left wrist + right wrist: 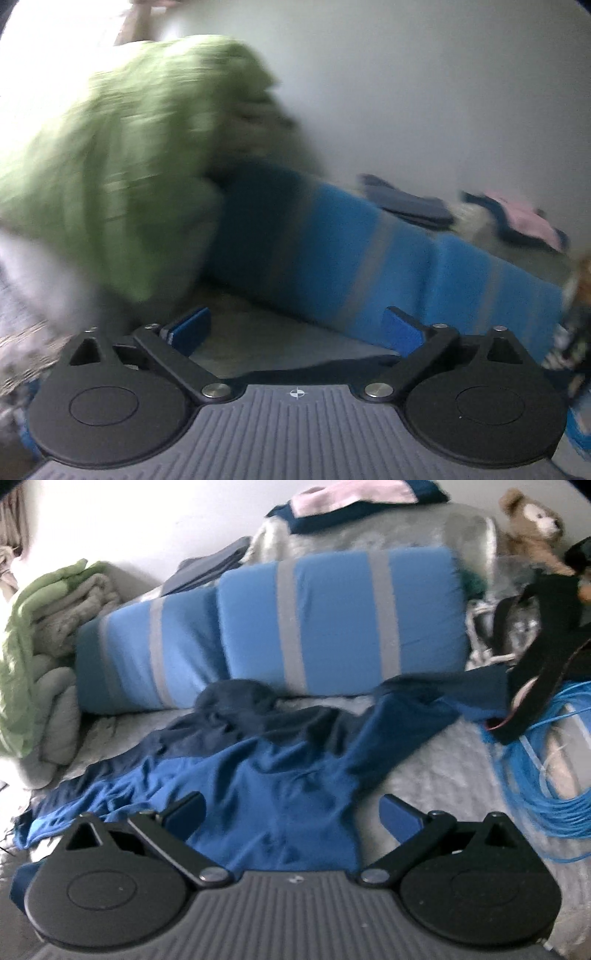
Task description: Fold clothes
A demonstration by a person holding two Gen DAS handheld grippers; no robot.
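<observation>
Blue jersey cloth fills the foreground of the right wrist view: a crumpled two-tone blue garment (258,768) lies spread on the pale bedcover (424,746), just in front of the striped blue bolster (280,627), which serves here as the landmark. The right gripper (291,814) hangs over the near hem of the garment with its jaws wide apart and nothing between the pads; the cloth lies under them, not in them, so I judge this a pause before choosing a corner to pinch. The garment is unfolded, one sleeve trailing toward the right end of the bolster, where a coil of blue cable (554,775) and a dark strap (539,646) crowd the edge (a snag risk if the sleeve is dragged that way).

The left gripper (293,330) is likewise fully spread and empty, facing the same bolster (369,251) from its left end; this view is smeared. At that left end sits a green and grey quilt (33,646), bundled aside, probably to leave folding room. Beyond the bolster, folded clothes (351,502) lie stacked on a grey blanket, plausibly the finished pile, and a teddy bear (532,520) sits past its right end.
</observation>
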